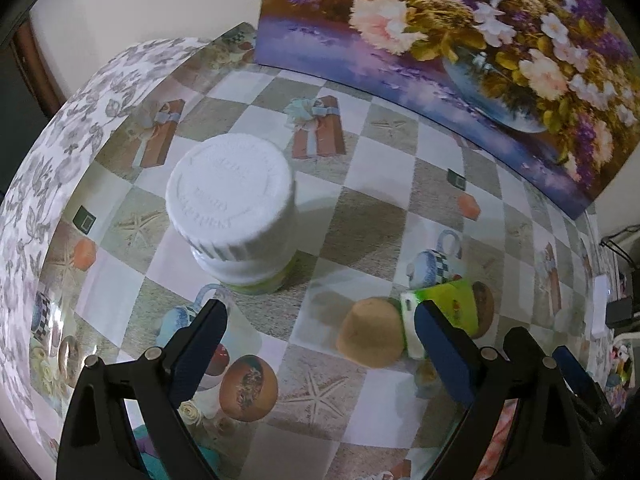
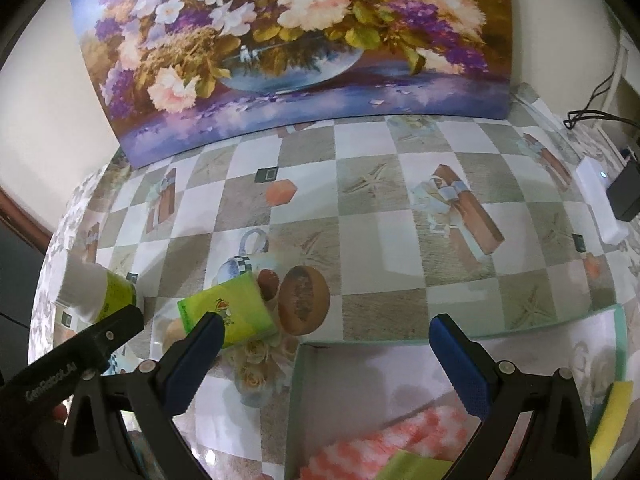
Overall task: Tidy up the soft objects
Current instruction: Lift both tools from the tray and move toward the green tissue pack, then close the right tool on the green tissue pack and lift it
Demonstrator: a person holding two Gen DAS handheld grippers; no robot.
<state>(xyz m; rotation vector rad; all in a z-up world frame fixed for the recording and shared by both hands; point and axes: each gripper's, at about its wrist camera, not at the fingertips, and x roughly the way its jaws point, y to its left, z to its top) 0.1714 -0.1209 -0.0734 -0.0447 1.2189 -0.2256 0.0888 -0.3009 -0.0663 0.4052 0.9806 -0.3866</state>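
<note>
A green tissue pack (image 1: 444, 312) lies on the patterned tablecloth with a tan round puff (image 1: 370, 334) touching its left end. My left gripper (image 1: 320, 344) hovers open above the cloth; its right finger overlaps the pack's near edge and nothing is between the fingers. In the right wrist view the same pack (image 2: 230, 308) lies just beyond the left fingertip of my open, empty right gripper (image 2: 326, 332). Below that gripper is a pale green box (image 2: 298, 400) holding a pink checkered cloth (image 2: 380, 440) and a yellow-green sponge (image 2: 420, 466).
A white-capped jar (image 1: 230, 204) stands at the left of the table. A flower painting (image 2: 280, 40) leans against the wall at the back. A white power strip (image 2: 598, 196) with a black adapter and cables sits at the right edge. A yellow sponge (image 2: 614, 420) lies beside the box.
</note>
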